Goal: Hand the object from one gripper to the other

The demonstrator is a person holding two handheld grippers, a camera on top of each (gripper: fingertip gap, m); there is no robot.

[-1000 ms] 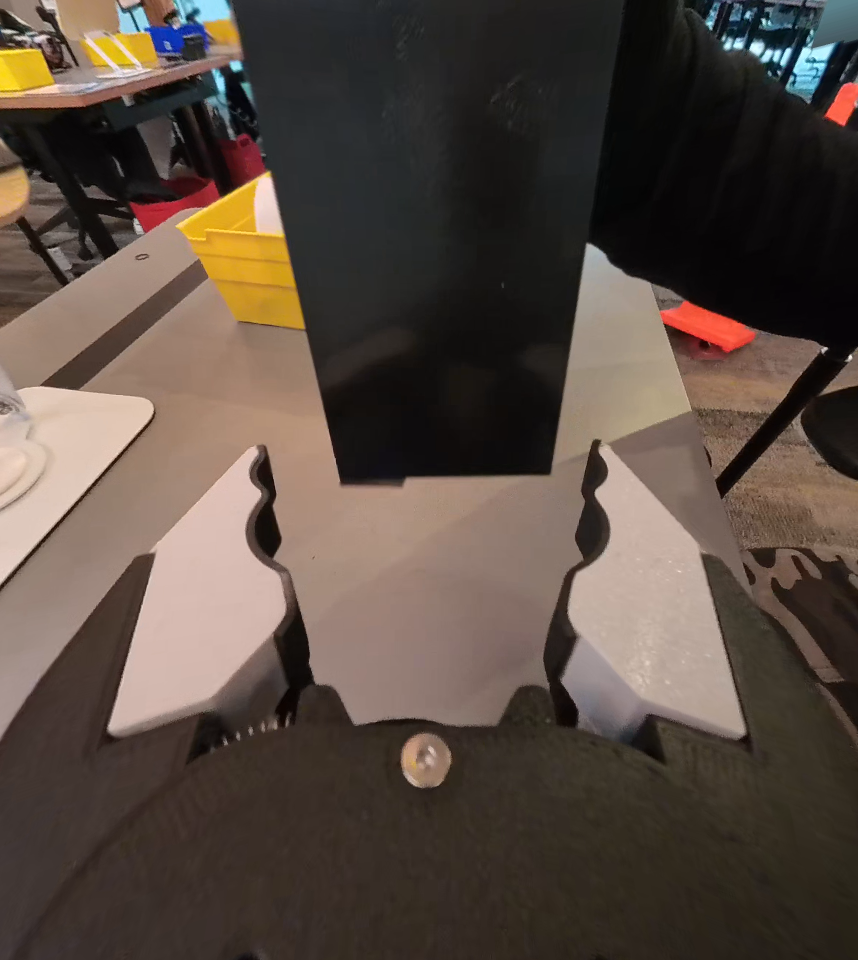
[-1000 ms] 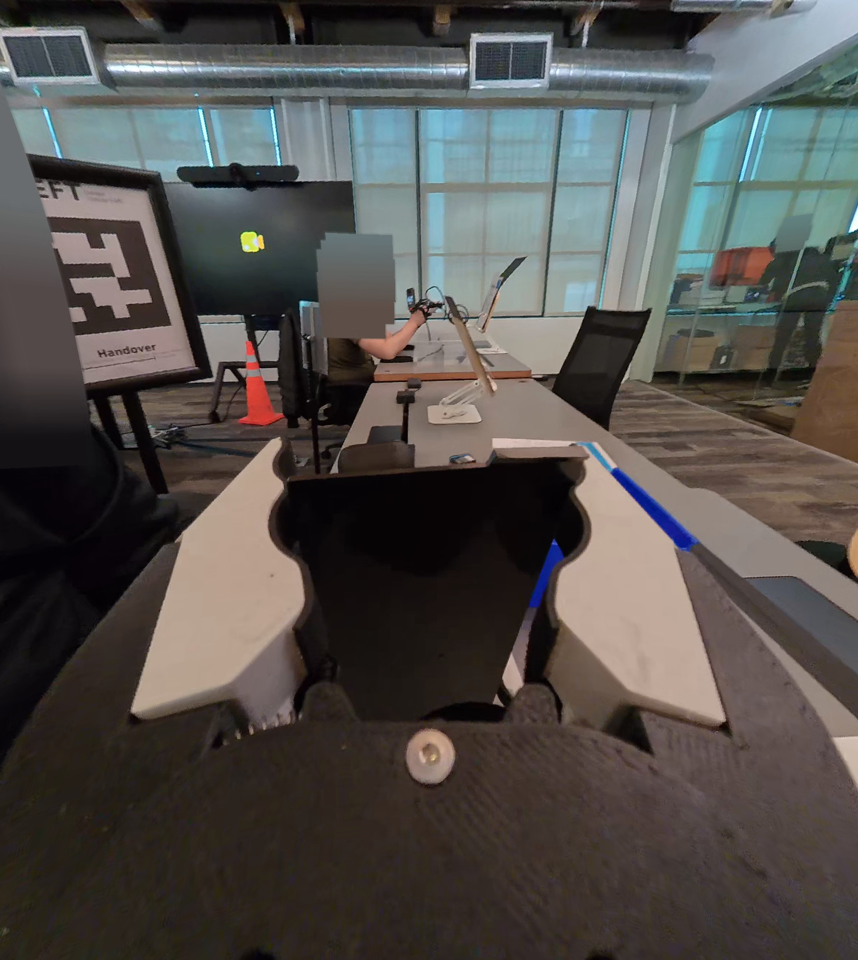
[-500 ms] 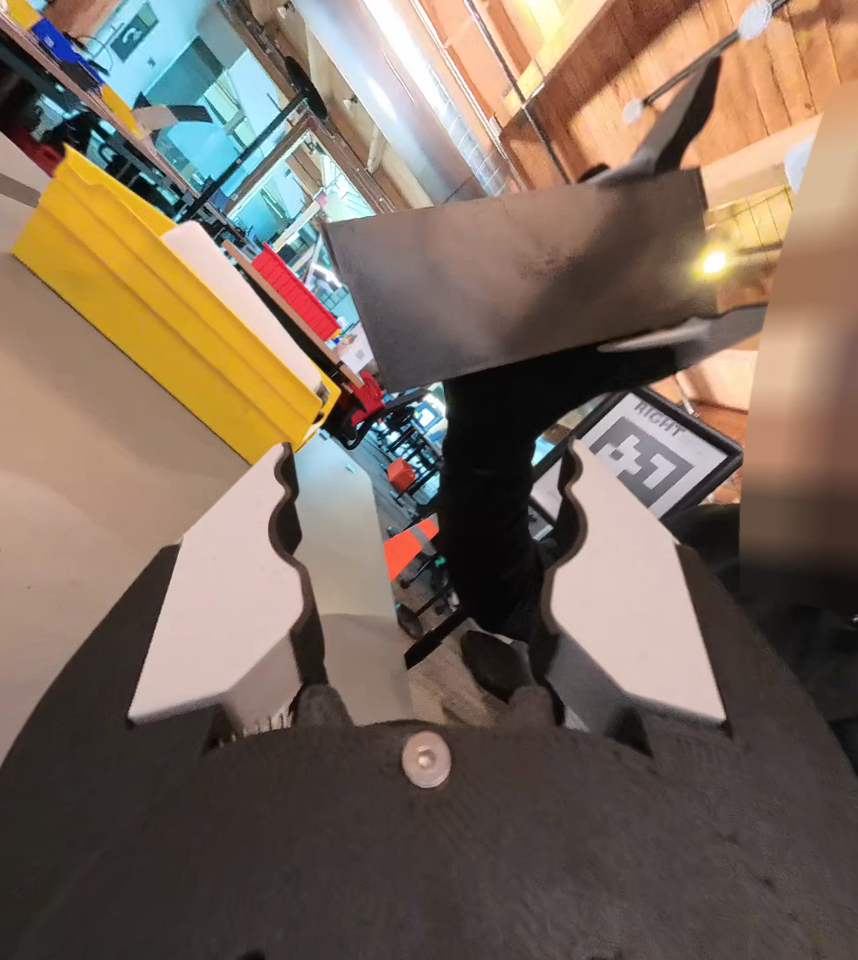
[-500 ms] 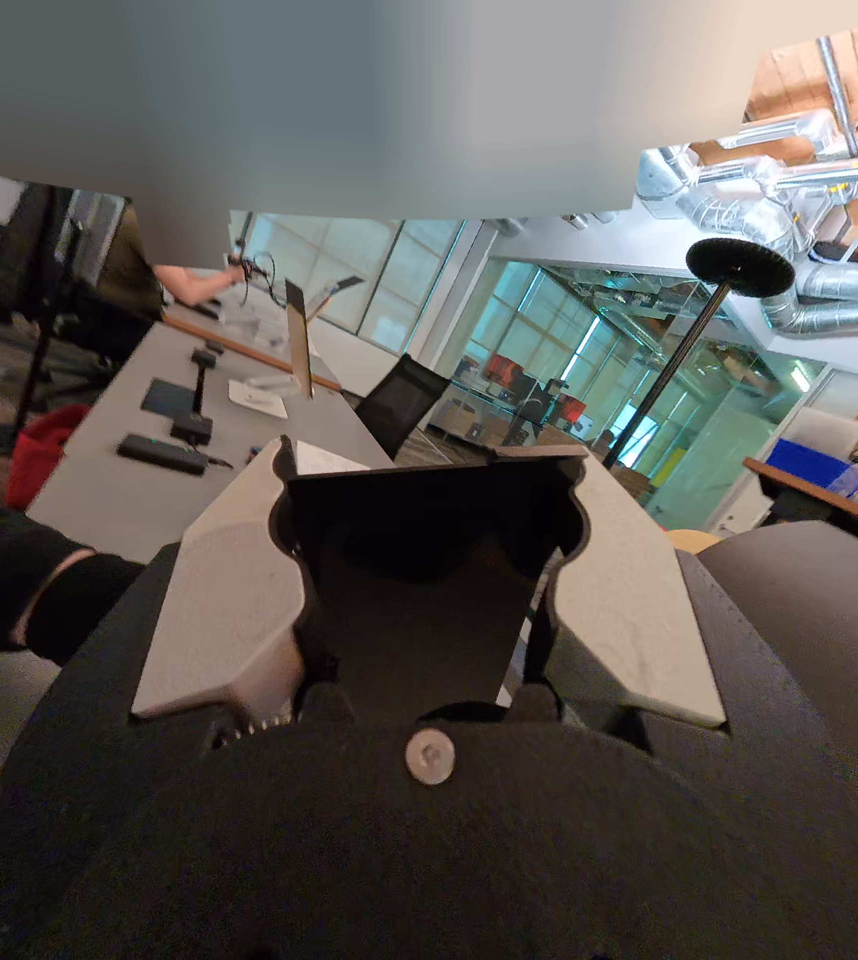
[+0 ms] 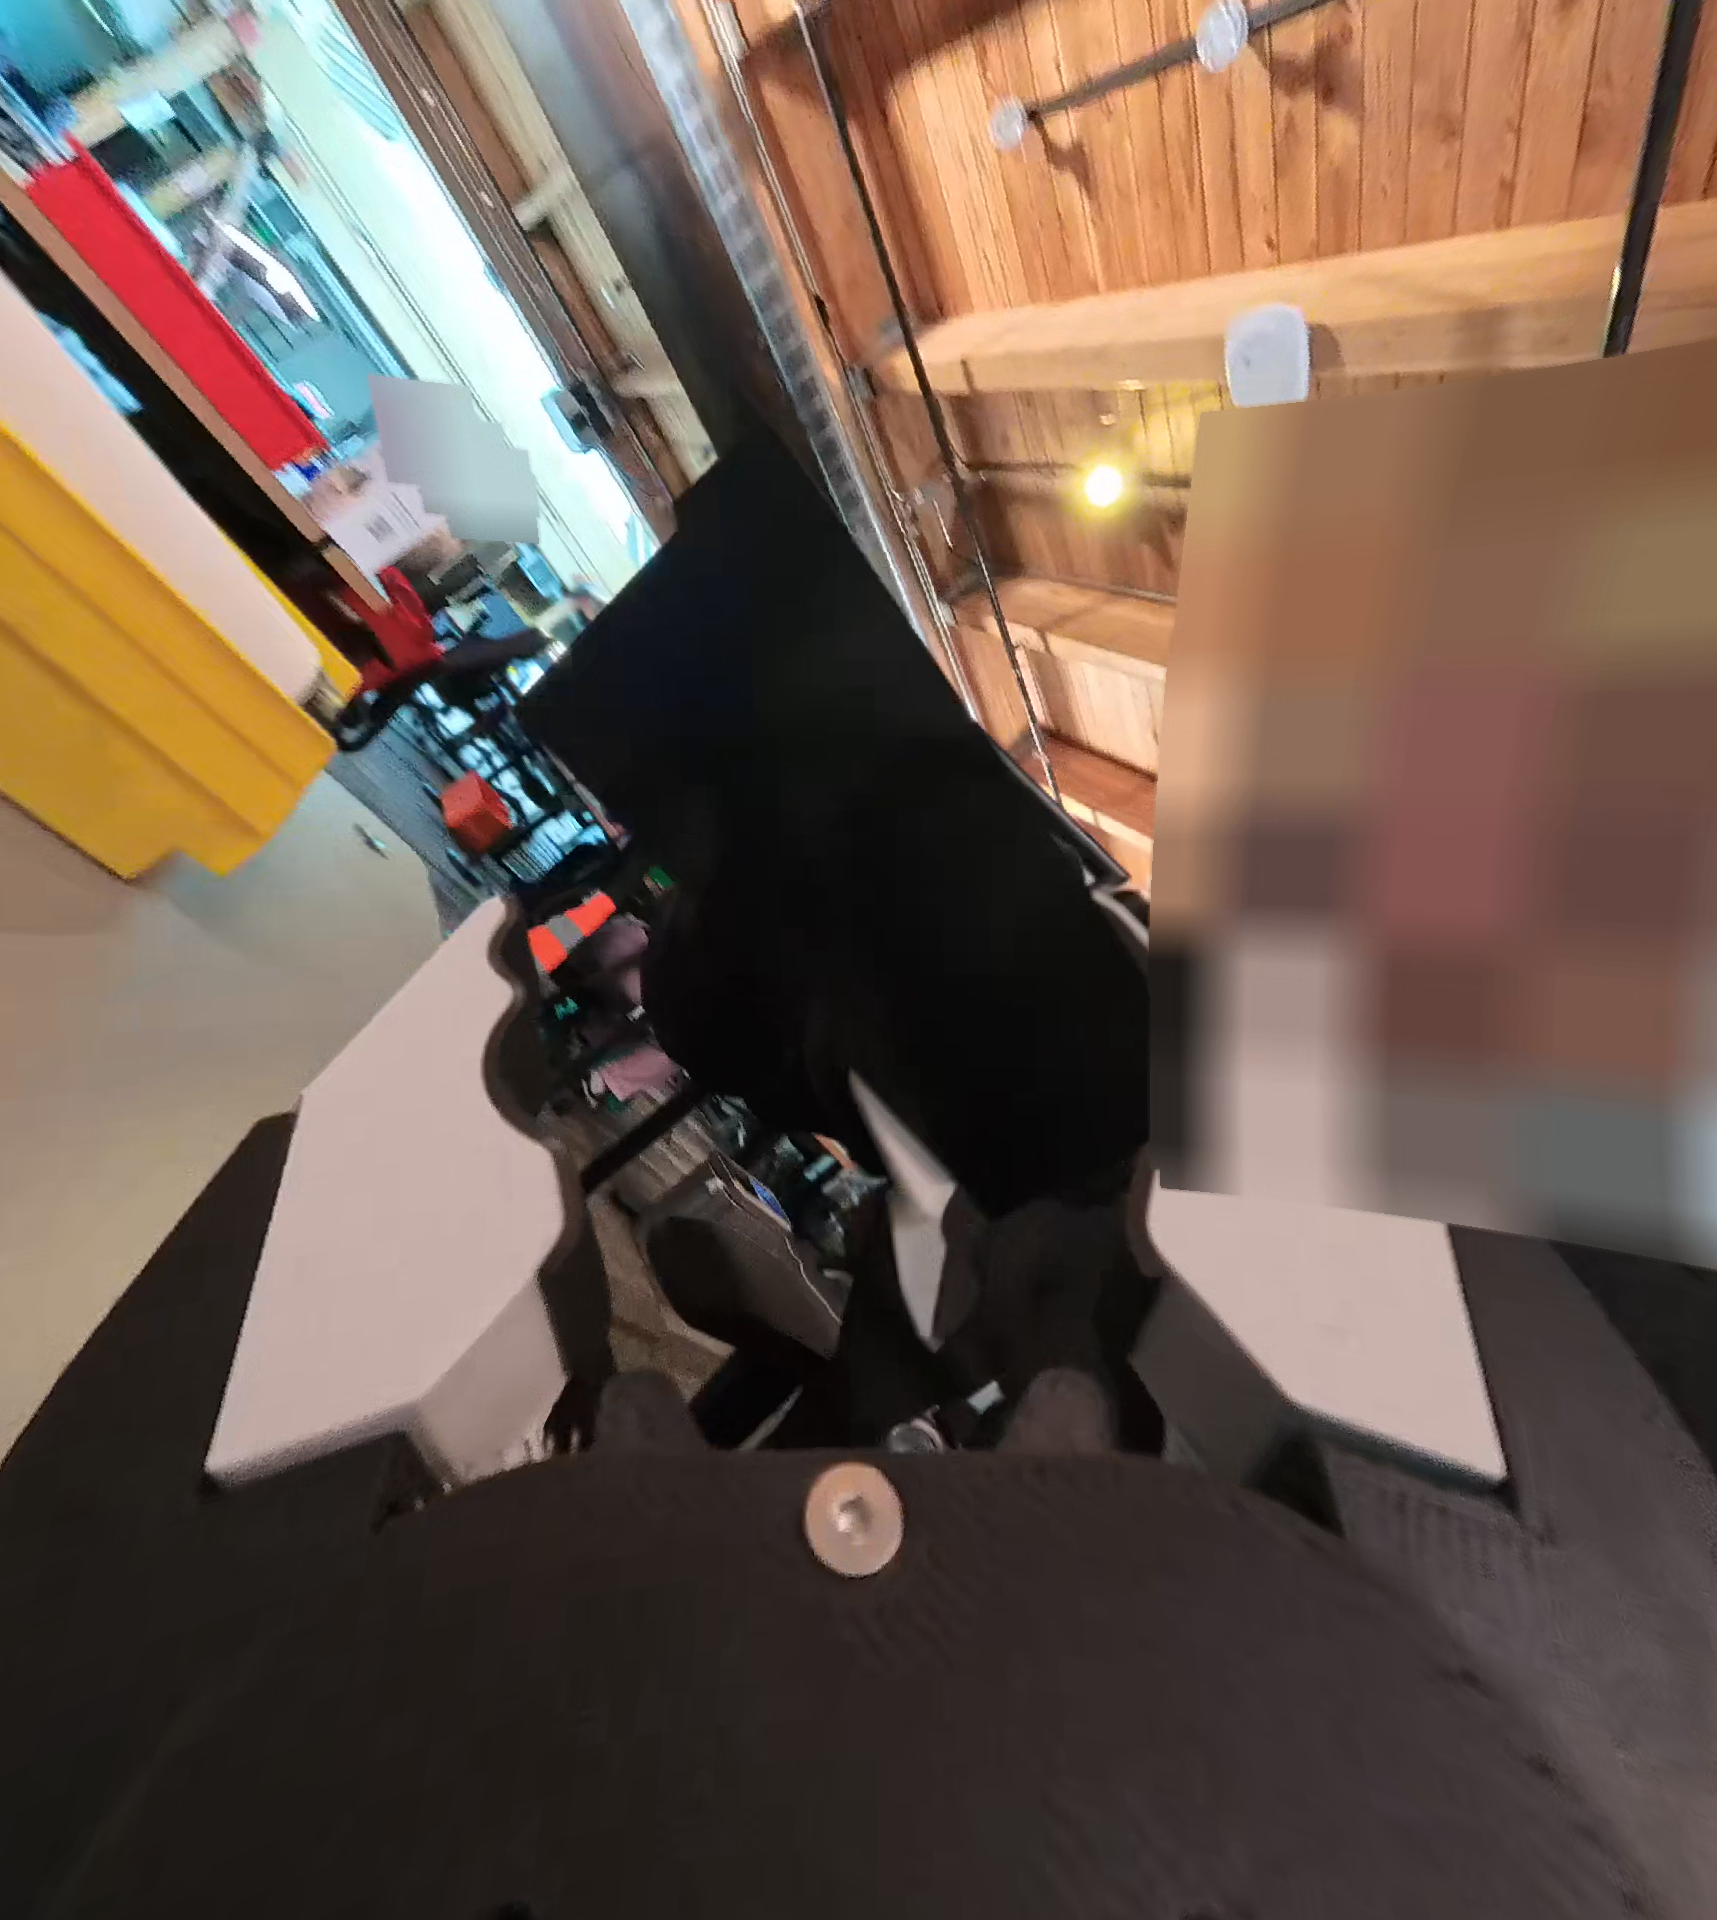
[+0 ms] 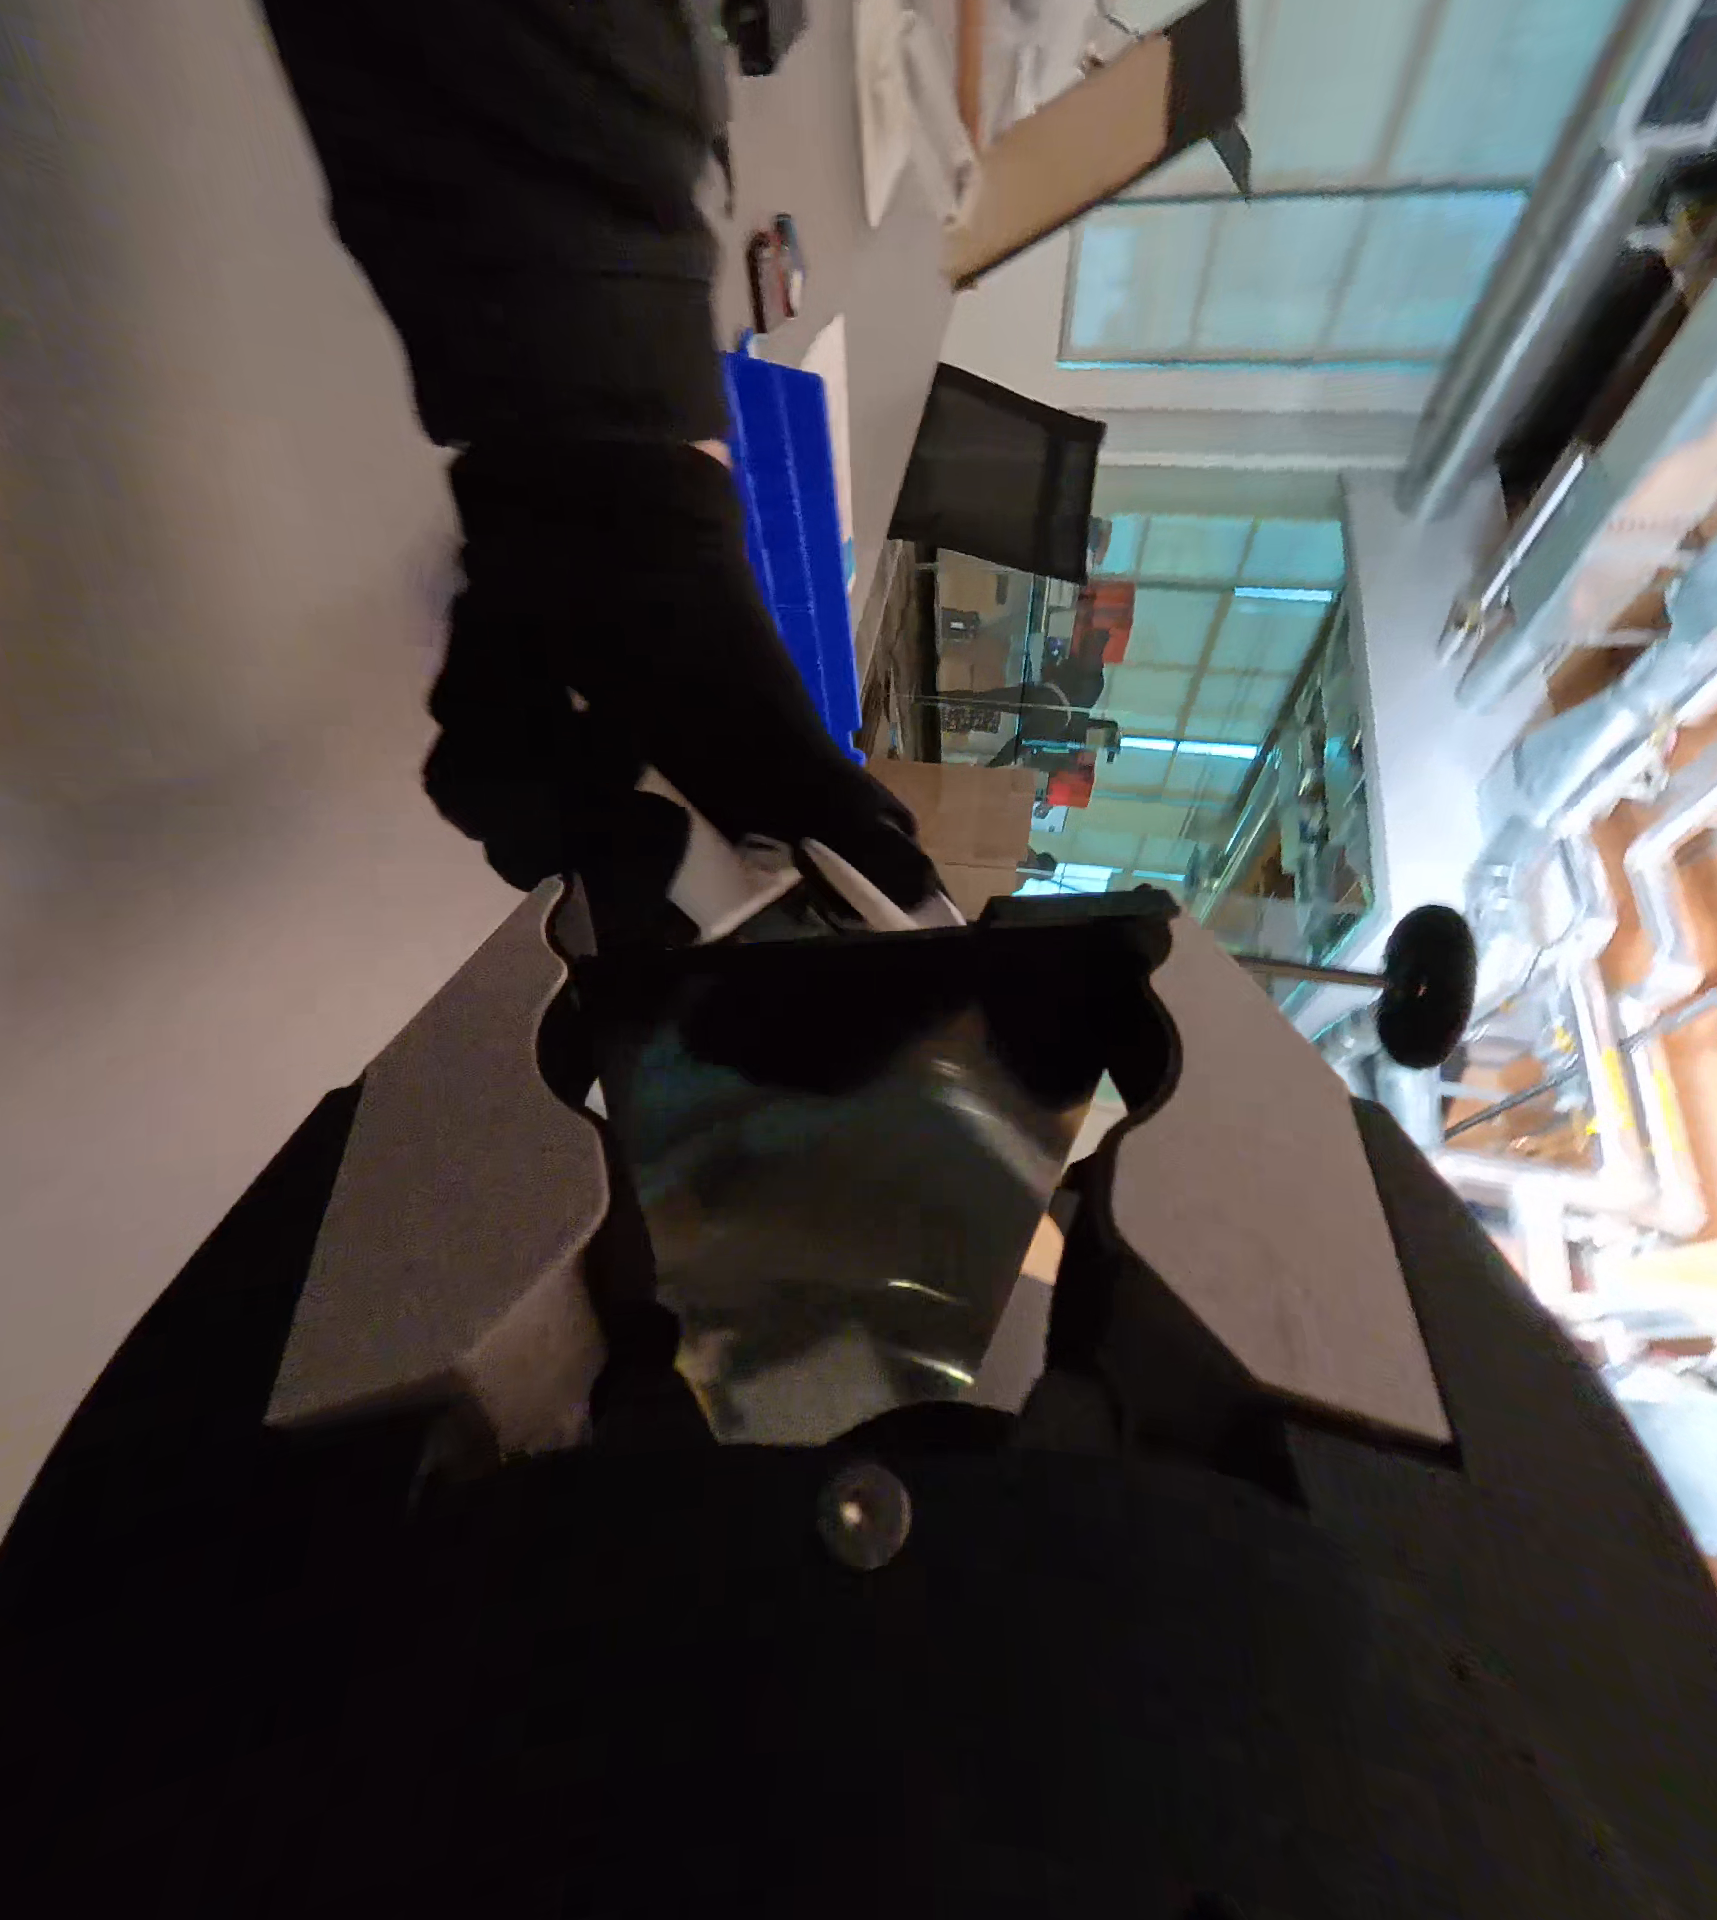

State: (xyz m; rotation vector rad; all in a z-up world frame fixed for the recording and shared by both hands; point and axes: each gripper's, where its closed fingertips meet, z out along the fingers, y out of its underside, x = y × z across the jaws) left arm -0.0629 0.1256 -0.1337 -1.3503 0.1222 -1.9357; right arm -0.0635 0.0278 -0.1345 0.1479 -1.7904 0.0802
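The object is a flat black panel. In the right wrist view my right gripper (image 6: 859, 935) is shut on the black panel (image 6: 833, 1174), which fills the gap between its fingers. A black-gloved hand (image 6: 605, 707) with white gripper parts (image 6: 729, 862) sits just past the panel's far edge. In the left wrist view my left gripper (image 5: 823, 987) is wide open. The black panel (image 5: 781, 727) hangs tilted in front of it and reaches down into the right side of the gap. The left gripper's right fingertip is hidden.
A yellow bin (image 5: 54, 644) stands on the grey table (image 5: 54, 1091) to the left of the left gripper. In the right wrist view a blue bin (image 6: 792, 520) and a black screen (image 6: 989, 478) lie beyond the hand. A black disc on a pole (image 6: 1425, 997) is at the right.
Both grippers have swung and rolled, so both views are strongly tilted. The black panel has come closer to the open left gripper and now reaches into its gap. The right gripper stays shut on it.
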